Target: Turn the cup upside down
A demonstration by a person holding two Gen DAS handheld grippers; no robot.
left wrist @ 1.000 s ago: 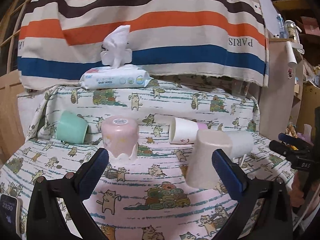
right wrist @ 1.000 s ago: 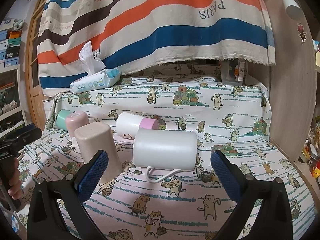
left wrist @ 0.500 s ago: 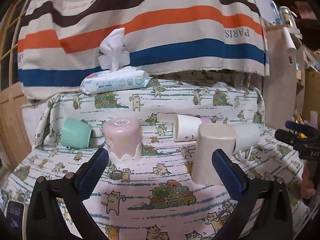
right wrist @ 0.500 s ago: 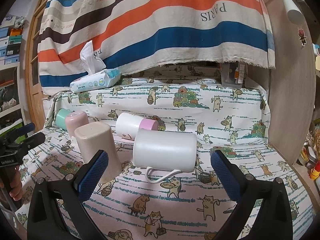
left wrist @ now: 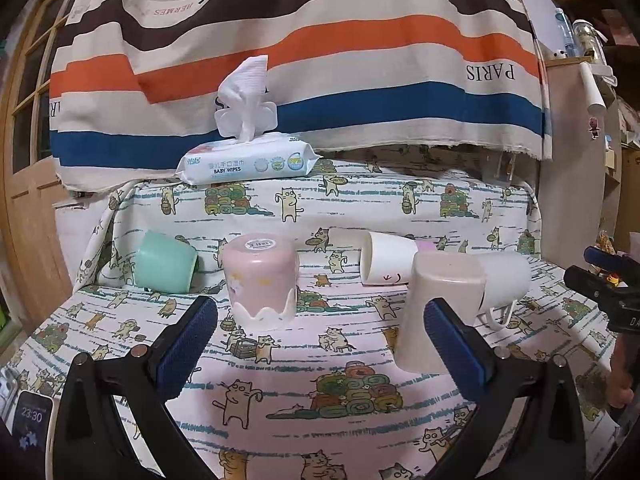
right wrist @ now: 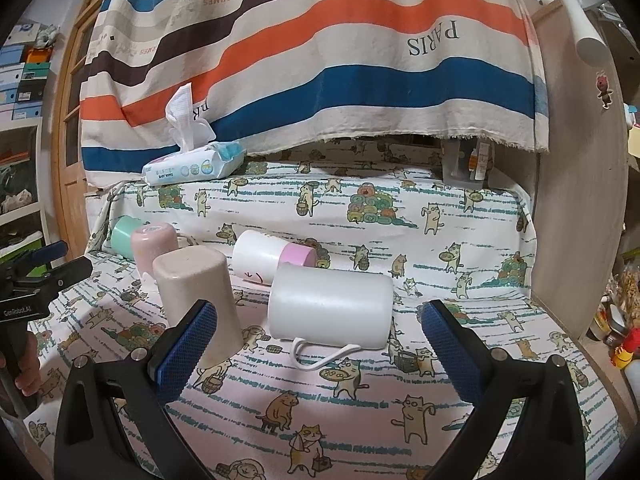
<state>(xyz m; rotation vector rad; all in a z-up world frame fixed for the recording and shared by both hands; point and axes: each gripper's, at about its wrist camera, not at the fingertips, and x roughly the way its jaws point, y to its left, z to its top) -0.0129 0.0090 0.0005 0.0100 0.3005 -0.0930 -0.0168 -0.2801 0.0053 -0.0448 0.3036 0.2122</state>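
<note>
Several cups sit on a cat-print cloth. A white mug [right wrist: 330, 310] with a thin handle lies on its side, straight ahead of my right gripper [right wrist: 319, 354], which is open and empty. A beige cup [right wrist: 196, 300] stands upside down beside it, also in the left wrist view [left wrist: 438, 312]. A pink cup [left wrist: 261, 280] with a scalloped white rim stands upside down ahead of my left gripper [left wrist: 320, 352], open and empty. A green cup [left wrist: 164, 263] and a white cup with pink base [right wrist: 272, 258] lie on their sides behind.
A pack of baby wipes [left wrist: 248, 164] rests on the raised ledge at the back under a striped cloth [left wrist: 304, 60]. A wooden panel [right wrist: 576, 216] bounds the right side. A phone [left wrist: 30, 424] lies at the lower left.
My left gripper has drawn back and tilted a little, so the cups sit slightly farther and higher in its view. My right gripper has barely moved. No cup has moved.
</note>
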